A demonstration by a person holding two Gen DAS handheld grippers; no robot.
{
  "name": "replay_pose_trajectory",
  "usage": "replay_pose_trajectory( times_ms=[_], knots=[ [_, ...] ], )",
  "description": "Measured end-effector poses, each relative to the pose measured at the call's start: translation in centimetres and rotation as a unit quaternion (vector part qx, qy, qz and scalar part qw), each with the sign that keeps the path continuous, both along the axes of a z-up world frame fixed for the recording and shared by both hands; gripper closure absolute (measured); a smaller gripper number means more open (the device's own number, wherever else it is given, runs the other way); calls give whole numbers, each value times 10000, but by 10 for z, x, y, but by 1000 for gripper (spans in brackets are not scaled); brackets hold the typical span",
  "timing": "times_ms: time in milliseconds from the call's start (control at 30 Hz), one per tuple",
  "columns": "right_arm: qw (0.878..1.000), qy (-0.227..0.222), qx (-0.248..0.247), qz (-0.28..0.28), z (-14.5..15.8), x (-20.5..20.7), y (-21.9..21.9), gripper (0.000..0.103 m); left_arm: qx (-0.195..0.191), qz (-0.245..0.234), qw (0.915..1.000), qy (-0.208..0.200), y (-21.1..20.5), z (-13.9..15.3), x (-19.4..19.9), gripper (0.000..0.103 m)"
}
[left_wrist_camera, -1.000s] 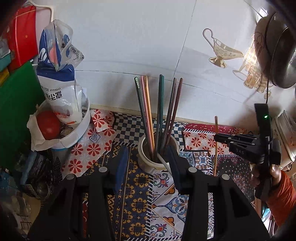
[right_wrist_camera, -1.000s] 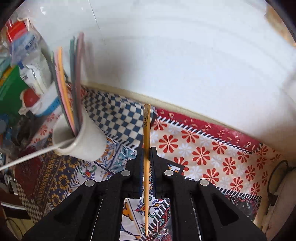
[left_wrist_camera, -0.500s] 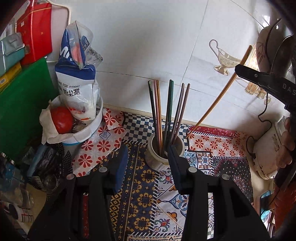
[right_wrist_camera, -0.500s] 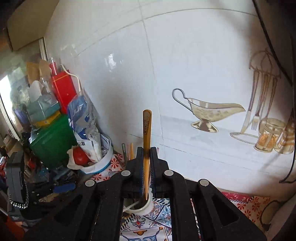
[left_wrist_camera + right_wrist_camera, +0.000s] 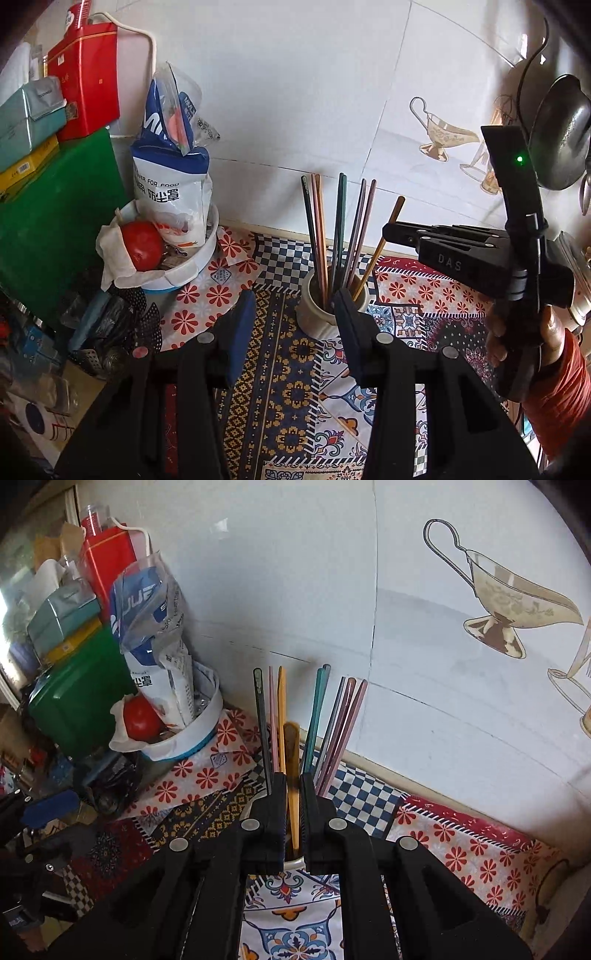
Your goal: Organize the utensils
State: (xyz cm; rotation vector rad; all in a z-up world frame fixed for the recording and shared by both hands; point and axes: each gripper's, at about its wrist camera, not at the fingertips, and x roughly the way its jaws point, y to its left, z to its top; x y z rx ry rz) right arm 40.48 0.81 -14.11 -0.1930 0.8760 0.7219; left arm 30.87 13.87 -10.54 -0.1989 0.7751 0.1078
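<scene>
From the left wrist, the left claw (image 5: 291, 314) is seen spread and empty before a ribbed cream ceramic holder (image 5: 319, 314) of slim coloured chopsticks (image 5: 338, 236) on the patterned-cloth worktop (image 5: 295, 398). The right claw (image 5: 388, 230) is pinched on a tapered wooden chopstick (image 5: 380, 247), its tip inside the holder.

From the right wrist, the right claw (image 5: 293, 797) is pressed tight on that smooth chopstick (image 5: 291, 746).

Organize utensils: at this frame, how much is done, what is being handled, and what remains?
Done: several coloured chopsticks already stand in the white ceramic holder. In hand: the right gripper is shut on a brown wooden chopstick, its lower end inside the holder. The left gripper hangs open, empty. Left: releasing that chopstick; no other loose utensils show on the patterned cloth.
</scene>
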Motion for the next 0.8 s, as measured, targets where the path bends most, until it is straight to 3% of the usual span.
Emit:
replay_pose_trajectory(
  times_ms=[167,400,700,800],
  knots=[
    [9996,-140,258,15,31,-24,-22,81,51,-171,9995,-277,-14,20,-10,60],
    [9903,-906,1032,-226,103,-94,-76,80,149,-321,9934,-1088,-34,70,-46,60],
    [9569,-2268,1696,-639,172,-197,-132,79,516,-281,9684,-2425,-61,133,-120,42],
    [9478,-2581,1691,-802,179,-222,-139,71,595,-244,9598,-2731,-68,143,-143,29]
  ],
)
